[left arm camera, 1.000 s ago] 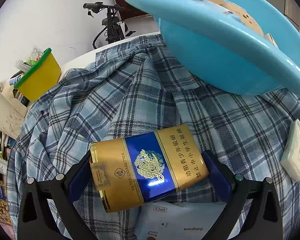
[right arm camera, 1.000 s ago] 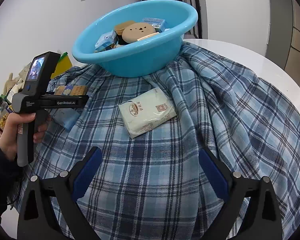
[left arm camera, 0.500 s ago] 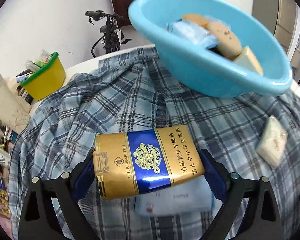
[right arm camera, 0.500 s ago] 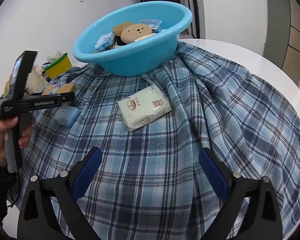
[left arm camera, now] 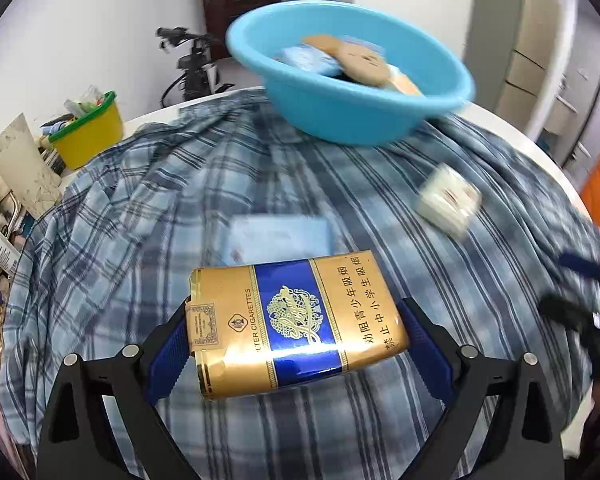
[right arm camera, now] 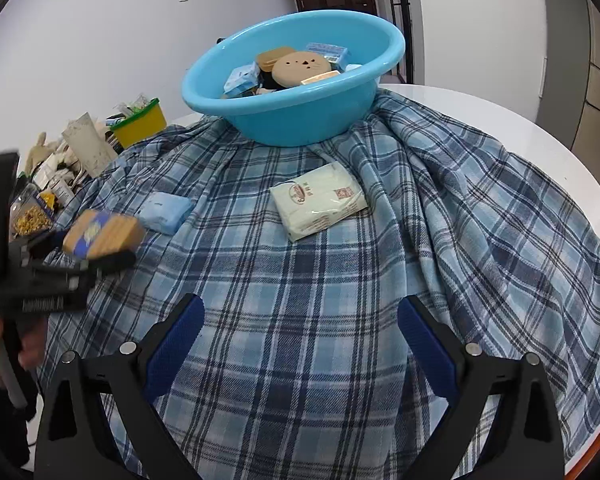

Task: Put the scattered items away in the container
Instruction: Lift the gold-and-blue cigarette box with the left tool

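Basin [right arm camera: 292, 120] at far end of cloth-covered worktop [right arm camera: 520, 136], packets inside. Tissue pack [right arm camera: 318, 200] before it; pouch [right arm camera: 165, 213] to left; tub [right arm camera: 140, 125] farther left, off cloth [right arm camera: 340, 280].

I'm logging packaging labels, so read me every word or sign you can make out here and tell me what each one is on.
"FILTER CIGARETTES": on the gold and blue cigarette pack clamped in the left gripper.
"劝阻青少年吸烟" and "禁止中小学生吸烟": on the same pack's gold end.
Script emblem on its blue band: too ornate to read.
Cream tissue pack: red logo and print too small.
Light blue packet: blurred.
Items in the blue basin: unreadable.
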